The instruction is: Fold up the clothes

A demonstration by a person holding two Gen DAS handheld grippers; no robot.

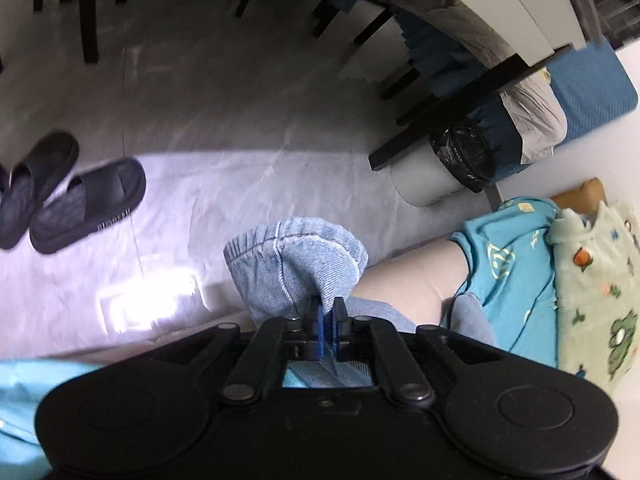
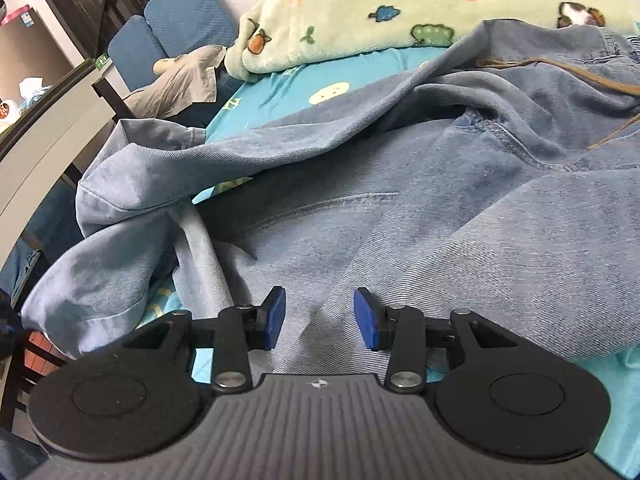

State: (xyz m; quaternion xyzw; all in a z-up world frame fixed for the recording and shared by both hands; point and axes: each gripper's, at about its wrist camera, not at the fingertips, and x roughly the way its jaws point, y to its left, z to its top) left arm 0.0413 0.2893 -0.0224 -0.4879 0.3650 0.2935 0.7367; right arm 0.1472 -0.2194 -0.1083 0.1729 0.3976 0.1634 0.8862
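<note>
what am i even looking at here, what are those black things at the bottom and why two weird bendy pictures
The black shapes are two hand-held grippers; a person carries one in each hand, and each has a wide-angle camera looking forward along its two fingers, which bends the picture.

The left wrist view shows the left gripper shut on a bunched piece of light blue denim, lifted near the bed's edge. Beyond it are the floor, a pair of dark slippers and a bin with a black liner.

The right wrist view shows the right gripper with its blue pads apart, holding nothing, over a rumpled denim garment. That garment lies on a bed with a turquoise sheet and a pale green cartoon-print blanket.

The job is folding clothes; the denim is not yet folded neatly.
</note>
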